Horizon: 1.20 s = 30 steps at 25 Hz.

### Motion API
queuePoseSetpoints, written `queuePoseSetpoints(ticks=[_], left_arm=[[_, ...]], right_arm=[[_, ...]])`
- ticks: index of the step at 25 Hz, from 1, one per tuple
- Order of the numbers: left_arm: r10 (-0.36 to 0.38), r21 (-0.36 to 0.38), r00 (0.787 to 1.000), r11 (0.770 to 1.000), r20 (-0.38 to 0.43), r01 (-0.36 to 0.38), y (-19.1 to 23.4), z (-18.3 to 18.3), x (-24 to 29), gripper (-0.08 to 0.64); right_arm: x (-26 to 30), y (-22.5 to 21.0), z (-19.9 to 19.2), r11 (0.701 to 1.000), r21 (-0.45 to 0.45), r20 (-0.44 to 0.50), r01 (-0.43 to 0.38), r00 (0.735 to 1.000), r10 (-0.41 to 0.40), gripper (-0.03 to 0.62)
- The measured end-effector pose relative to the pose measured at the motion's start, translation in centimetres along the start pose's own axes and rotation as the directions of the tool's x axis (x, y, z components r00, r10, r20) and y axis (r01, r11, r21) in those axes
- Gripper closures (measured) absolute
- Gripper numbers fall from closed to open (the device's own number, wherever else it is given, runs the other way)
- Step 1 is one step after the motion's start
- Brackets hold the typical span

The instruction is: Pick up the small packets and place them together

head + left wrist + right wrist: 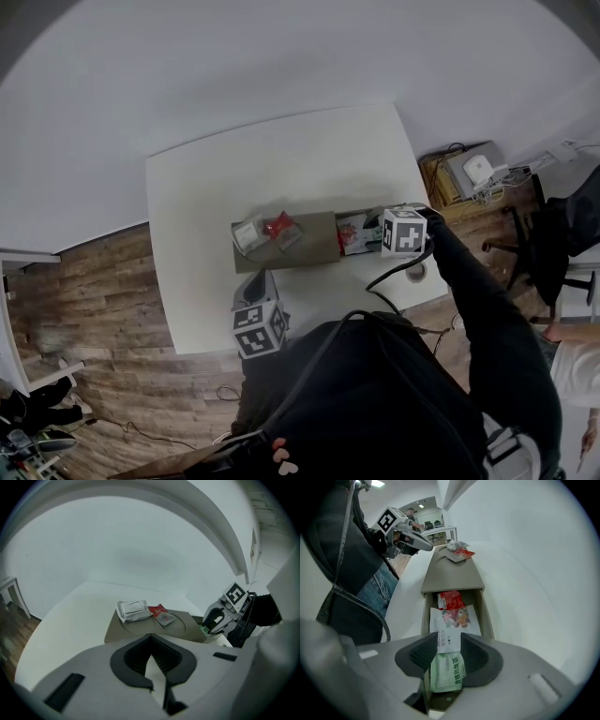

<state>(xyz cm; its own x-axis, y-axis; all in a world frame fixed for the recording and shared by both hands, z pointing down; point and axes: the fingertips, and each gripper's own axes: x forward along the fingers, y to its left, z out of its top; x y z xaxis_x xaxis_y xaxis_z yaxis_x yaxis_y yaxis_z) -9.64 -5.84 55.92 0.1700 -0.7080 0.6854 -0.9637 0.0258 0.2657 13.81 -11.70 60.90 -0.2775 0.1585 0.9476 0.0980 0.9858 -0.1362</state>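
The right tool (449,641) points steeply down over the open compartment (425,620) at the right end of a long taupe box (452,573). Its jaws stand released, one on each side of the packets below, pressing on none. Between them show a green packet (447,671) with dark print and the near edge of a white printed packet (457,620) with a coloured picture. A bright red packet (451,600) lies just beyond these. All three are in the compartment.

On the box's flat top, at its left end, a crumpled white packet (133,610) and a small red packet (161,615) lie touching. The box sits on a white desk (281,159).

The left tool (150,637) hangs near the desk's front edge, tips clenched together on nothing, well apart from the box.

From the head view, the right tool's marker cube (405,232) covers most of the compartment. Only the right gripper view shows the green packet. An office chair (562,234) stands on the wooden floor to the right.
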Motion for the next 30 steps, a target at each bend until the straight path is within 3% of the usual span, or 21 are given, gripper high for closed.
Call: queuePoseSetpoints(ticks=[7,17,30], left_arm=[[0.016,-0.015,1.0,1.0,0.0,-0.016,0.6,-0.1,-0.1,0.56],[0.027,-0.031,1.0,0.999,0.002,-0.027,1.0,-0.5,-0.3,0.56],[0.034,-0.043,0.999,0.999,0.004,-0.033,1.3,-0.5,-0.3,0.56]], right_arm=[[1.5,-0.1,2.1,0.997,-0.077,-0.025,-0.017,1.0,0.015,0.463],[3.2,-0.1,1.9,0.991,-0.136,-0.073,-0.004,0.997,-0.006,0.463],[2.9,0.0,2.2,0.99,-0.138,-0.122,-0.027,0.993,0.01,0.486]])
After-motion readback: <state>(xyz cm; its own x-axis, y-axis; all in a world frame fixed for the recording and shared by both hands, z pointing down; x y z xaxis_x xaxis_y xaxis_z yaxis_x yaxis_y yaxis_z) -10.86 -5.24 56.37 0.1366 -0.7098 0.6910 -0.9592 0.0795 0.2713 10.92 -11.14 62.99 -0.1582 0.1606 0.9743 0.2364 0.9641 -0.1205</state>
